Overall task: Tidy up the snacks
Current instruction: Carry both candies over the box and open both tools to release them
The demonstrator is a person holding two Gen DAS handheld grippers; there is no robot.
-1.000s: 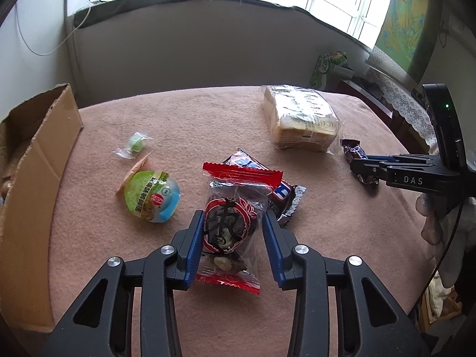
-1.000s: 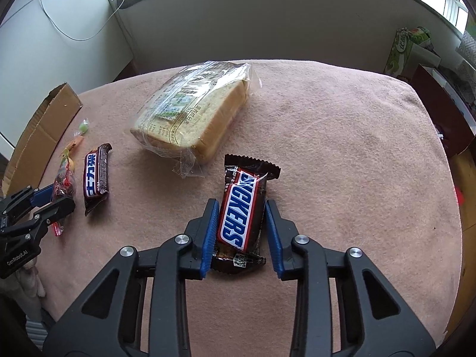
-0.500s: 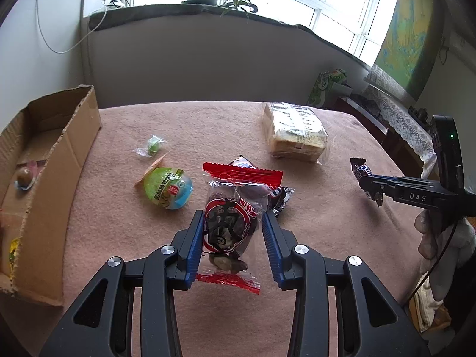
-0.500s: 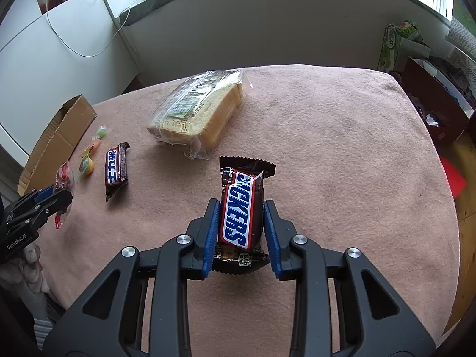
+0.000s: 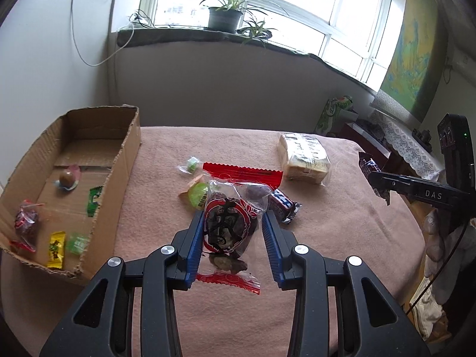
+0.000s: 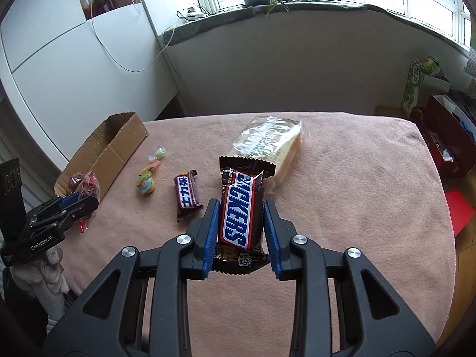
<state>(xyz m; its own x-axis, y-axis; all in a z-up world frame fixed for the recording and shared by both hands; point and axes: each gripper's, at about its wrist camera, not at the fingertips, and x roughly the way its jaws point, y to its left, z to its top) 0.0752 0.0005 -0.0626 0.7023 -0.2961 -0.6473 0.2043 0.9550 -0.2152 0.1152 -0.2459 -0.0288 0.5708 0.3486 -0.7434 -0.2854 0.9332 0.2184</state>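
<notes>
My left gripper is shut on a clear snack packet with red ends, held above the pink tablecloth. My right gripper is shut on a Snickers bar, also lifted off the table. An open cardboard box stands at the left with several wrapped sweets inside. On the cloth lie a second chocolate bar, a green jelly cup, a small green sweet and a wrapped loaf of bread. The right gripper shows at the right edge of the left wrist view.
The round table is covered in a pink cloth; its right half is bare. A wall with a windowsill and potted plant stands behind. A gloved hand holds the right gripper. Boxes and clutter sit beyond the table's right edge.
Both grippers have risen with their snacks and pulled back from the table. The cardboard box and its contents have come into the left wrist view.
</notes>
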